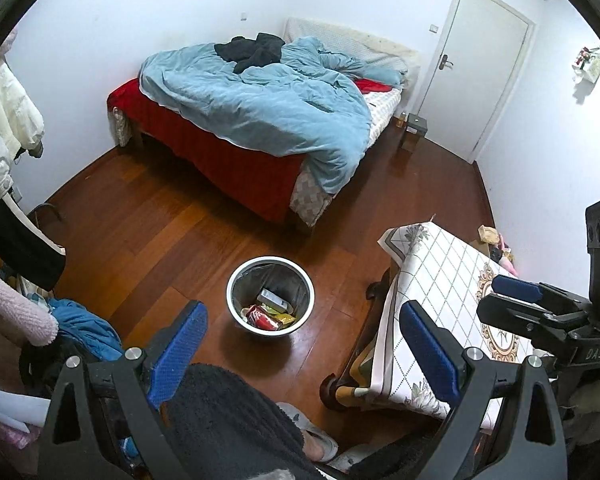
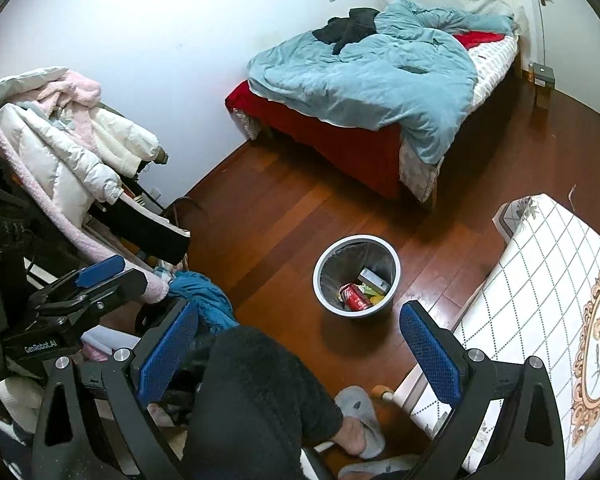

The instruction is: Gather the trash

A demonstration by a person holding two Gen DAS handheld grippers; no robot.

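Note:
A round metal-rimmed trash bin (image 1: 231, 292) (image 2: 319, 272) stands on the wooden floor, lined with a dark bag. Inside lie a red drink can (image 1: 264, 317) (image 2: 354, 296), a grey box (image 1: 274, 298) (image 2: 374, 278) and some yellow wrappers. My left gripper (image 1: 304, 354) is open and holds nothing; the bin shows just beyond its blue fingers. My right gripper (image 2: 298, 350) is also open and holds nothing, with the bin ahead of it. Each gripper also appears from the side in the other's view: the right gripper (image 1: 504, 300) over the table and the left gripper (image 2: 112, 280) by the clothes.
A table with a tiled, flowered cloth (image 1: 440, 272) (image 2: 540, 280) is at the right. A bed (image 1: 240, 152) (image 2: 340, 136) with a blue duvet fills the back. Piled coats (image 2: 72, 152) crowd the left. A person's dark-trousered leg (image 2: 260, 400) and slipper (image 2: 360, 412) are below. Crumpled brown items (image 1: 489, 235) lie past the table.

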